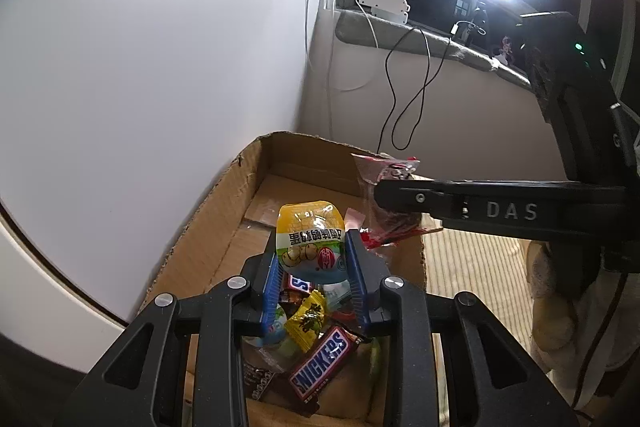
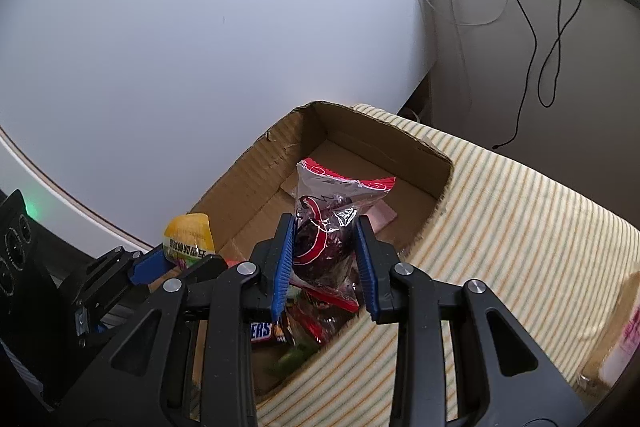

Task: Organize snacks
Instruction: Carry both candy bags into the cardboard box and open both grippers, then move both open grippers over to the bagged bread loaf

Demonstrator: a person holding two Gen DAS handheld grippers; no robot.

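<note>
- The yellow snack pack (image 1: 310, 247) sits between the blue pads of the left gripper (image 1: 314, 279). The pads press on its two sides, so the left claw is pinching it.
- The pack stands up on end. Its long side runs away from the claw, up and over the box.
- The red and clear snack bag (image 2: 328, 231) is in the right gripper (image 2: 326, 267). Those pads squeeze its lower part, so the right claw is pinching too. The bag's top sticks up, away from the claw.
- Both packs hang over the cardboard box (image 1: 200, 227), not on its floor.
- Down in the near end of the box lies a pile of snacks. There is a Snickers bar (image 1: 320, 363) and a small yellow candy (image 1: 306, 319) just under the left claw.
- The far end of the box looks bare, with only a flat pink thing (image 2: 386, 213) on the floor there.
- The two claws are near each other, side by side. The left one is by the box's left wall and the right one is by its right wall.
- The box rests on a striped cloth (image 2: 520, 227), next to a round white table (image 2: 200, 47).
- I think each pack needs to go down into the box. The bare floor lies ahead of both claws, the same way the packs point.
- The right claw's bag looks closer to that bare spot.
</note>
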